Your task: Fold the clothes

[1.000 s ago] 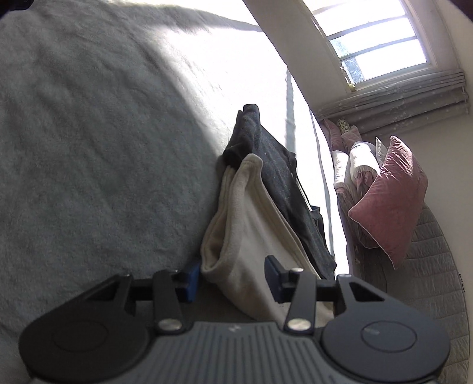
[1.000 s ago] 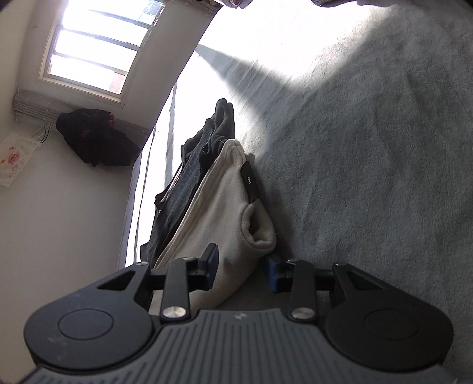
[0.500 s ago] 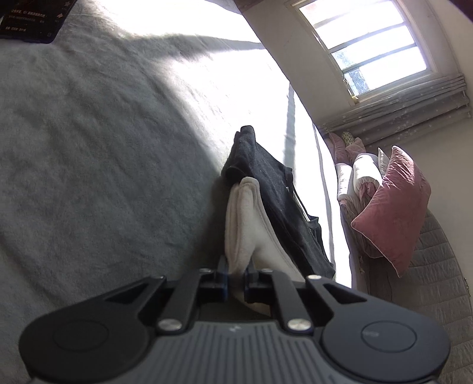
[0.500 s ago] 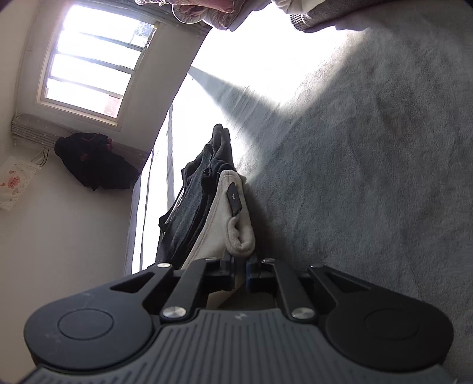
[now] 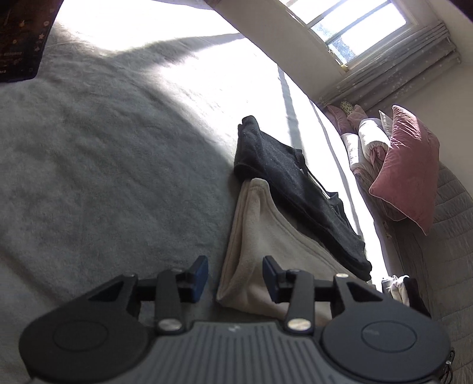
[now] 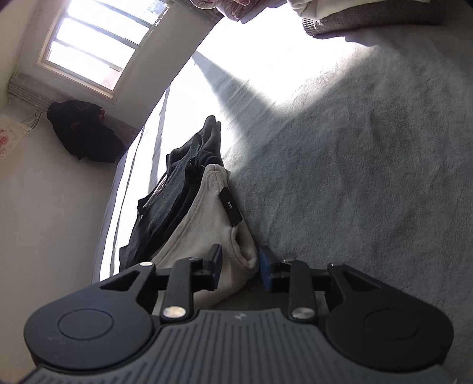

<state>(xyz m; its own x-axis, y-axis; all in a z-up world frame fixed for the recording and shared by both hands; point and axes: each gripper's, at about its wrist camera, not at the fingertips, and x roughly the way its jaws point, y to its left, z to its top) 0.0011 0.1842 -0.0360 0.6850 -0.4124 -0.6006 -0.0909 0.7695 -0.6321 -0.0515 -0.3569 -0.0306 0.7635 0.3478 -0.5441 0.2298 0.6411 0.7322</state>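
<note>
A folded cream garment (image 5: 260,236) lies on the grey bed blanket (image 5: 103,165), its far end against a folded dark grey garment (image 5: 292,177). My left gripper (image 5: 235,276) is open, its blue pads either side of the cream garment's near corner. In the right wrist view the cream garment (image 6: 207,218) shows a black label (image 6: 231,206), with the dark garment (image 6: 180,180) beyond it. My right gripper (image 6: 241,265) is open, with the garment's rolled edge between its pads.
A pink pillow (image 5: 408,165) and rolled bedding (image 5: 366,144) sit at the bed's head. A dark printed item (image 5: 20,41) lies at the far left. Brown and cream clothes (image 6: 369,14) lie far across the bed. A dark bundle (image 6: 82,130) hangs below the window.
Both grippers were shut on the cream garment's corners half a second ago and have now opened, leaving it lying on the bed. Both have drawn back slightly.
</note>
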